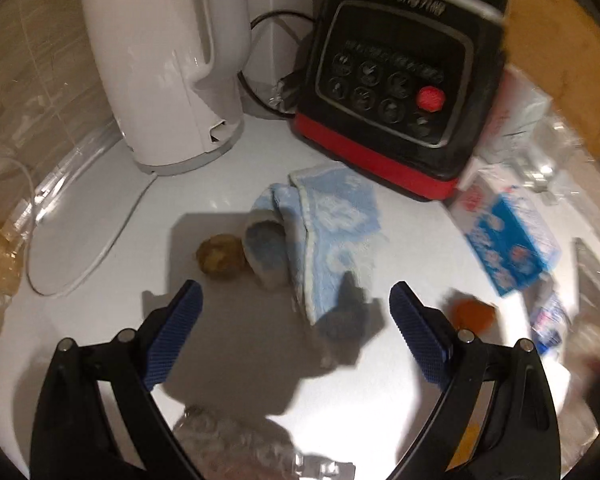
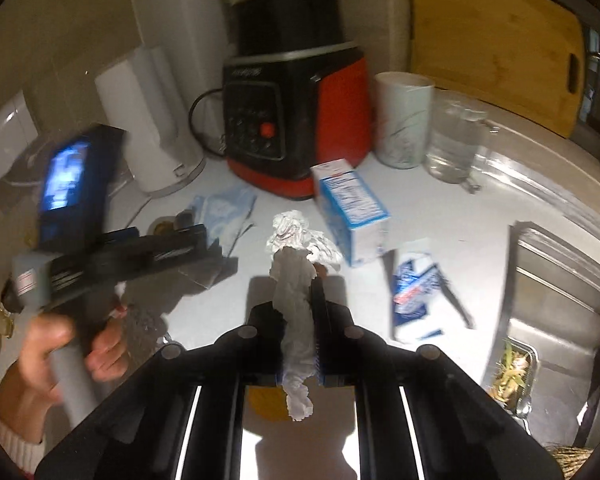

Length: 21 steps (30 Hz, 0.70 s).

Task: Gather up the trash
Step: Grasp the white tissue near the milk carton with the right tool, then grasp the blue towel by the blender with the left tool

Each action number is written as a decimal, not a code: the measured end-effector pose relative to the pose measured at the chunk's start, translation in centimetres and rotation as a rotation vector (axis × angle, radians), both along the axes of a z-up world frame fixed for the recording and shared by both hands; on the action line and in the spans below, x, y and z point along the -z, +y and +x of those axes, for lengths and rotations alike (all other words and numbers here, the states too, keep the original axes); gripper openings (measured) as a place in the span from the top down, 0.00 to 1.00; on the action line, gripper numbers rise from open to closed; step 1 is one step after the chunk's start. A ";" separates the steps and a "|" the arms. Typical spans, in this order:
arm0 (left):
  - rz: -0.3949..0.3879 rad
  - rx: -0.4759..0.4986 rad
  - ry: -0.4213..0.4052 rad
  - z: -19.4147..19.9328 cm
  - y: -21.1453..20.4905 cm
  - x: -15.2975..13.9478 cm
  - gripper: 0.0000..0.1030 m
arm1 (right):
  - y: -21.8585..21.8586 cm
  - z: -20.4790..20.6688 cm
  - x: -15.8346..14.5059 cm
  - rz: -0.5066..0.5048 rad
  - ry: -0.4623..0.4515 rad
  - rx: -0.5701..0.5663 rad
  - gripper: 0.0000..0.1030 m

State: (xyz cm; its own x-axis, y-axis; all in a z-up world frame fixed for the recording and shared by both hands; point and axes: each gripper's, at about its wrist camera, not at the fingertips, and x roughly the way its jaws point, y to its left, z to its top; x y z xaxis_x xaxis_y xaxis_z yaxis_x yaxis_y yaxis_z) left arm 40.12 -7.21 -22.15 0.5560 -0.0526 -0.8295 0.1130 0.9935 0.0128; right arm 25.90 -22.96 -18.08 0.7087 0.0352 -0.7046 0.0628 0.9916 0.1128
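A: On the white counter (image 1: pixel 400 248), where's the trash?
B: A crumpled tissue (image 2: pixel 296 280) is pinched in the right gripper (image 2: pixel 300 300).
A: The left gripper (image 1: pixel 296 300)?
B: Fingers spread, near the blue towel (image 1: pixel 328 232); a brown scrap (image 1: pixel 220 258) lies left of it.

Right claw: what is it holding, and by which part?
The right claw is shut on a crumpled white tissue, pinched along its middle, both ends sticking out.

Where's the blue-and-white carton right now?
In the right wrist view the carton stands on the white counter just right of centre, in front of the red-and-black blender, beside the crumpled tissue.
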 end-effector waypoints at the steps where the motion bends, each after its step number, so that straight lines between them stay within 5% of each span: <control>1: 0.017 -0.013 -0.003 0.4 -0.3 0.2 0.12 | -0.4 -0.4 -0.2 0.006 -0.003 0.005 0.89; 8: 0.128 -0.068 0.024 2.7 -1.8 1.9 0.12 | -2.0 -2.4 -0.4 0.054 -0.005 0.015 0.89; 14: 0.139 -0.059 0.044 2.8 -2.7 2.7 0.13 | -2.3 -2.8 0.1 0.068 0.009 0.009 0.88; 21: 0.065 -0.043 0.109 2.7 -3.3 3.8 0.37 | -2.7 -3.3 0.3 0.078 0.015 0.012 0.88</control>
